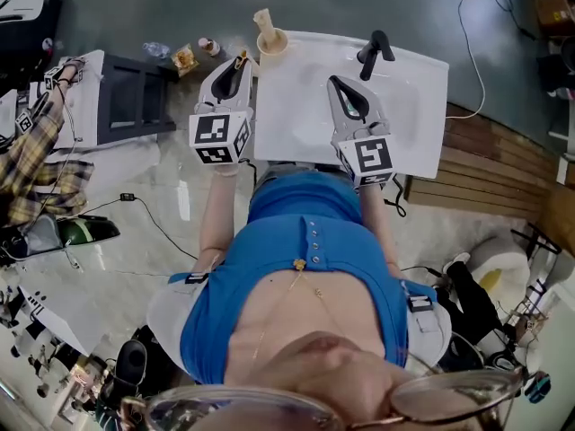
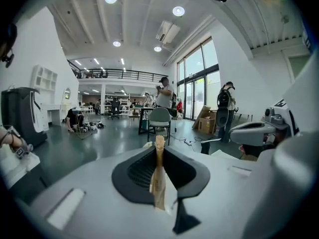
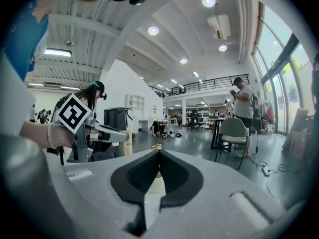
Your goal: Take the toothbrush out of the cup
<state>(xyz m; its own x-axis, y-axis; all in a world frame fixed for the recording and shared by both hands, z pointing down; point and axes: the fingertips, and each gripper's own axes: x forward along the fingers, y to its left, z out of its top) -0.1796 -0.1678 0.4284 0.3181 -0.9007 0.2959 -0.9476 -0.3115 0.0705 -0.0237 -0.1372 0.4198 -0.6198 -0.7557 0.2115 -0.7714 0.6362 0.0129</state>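
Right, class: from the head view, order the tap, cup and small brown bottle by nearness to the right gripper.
1. Tap, just ahead of the right gripper.
2. Cup, at the counter's left corner.
3. Small brown bottle, farther left, off the counter.

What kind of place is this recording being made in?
Probably an open lab or workshop hall: a railed mezzanine balcony, tall glass windows, and a grey chair at a desk on a polished floor.

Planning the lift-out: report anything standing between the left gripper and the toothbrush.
Nothing visible does. The left gripper has the wooden toothbrush upright between its jaws, pads pressed on it. The cup stands close beside its tips, with another wooden piece in it.
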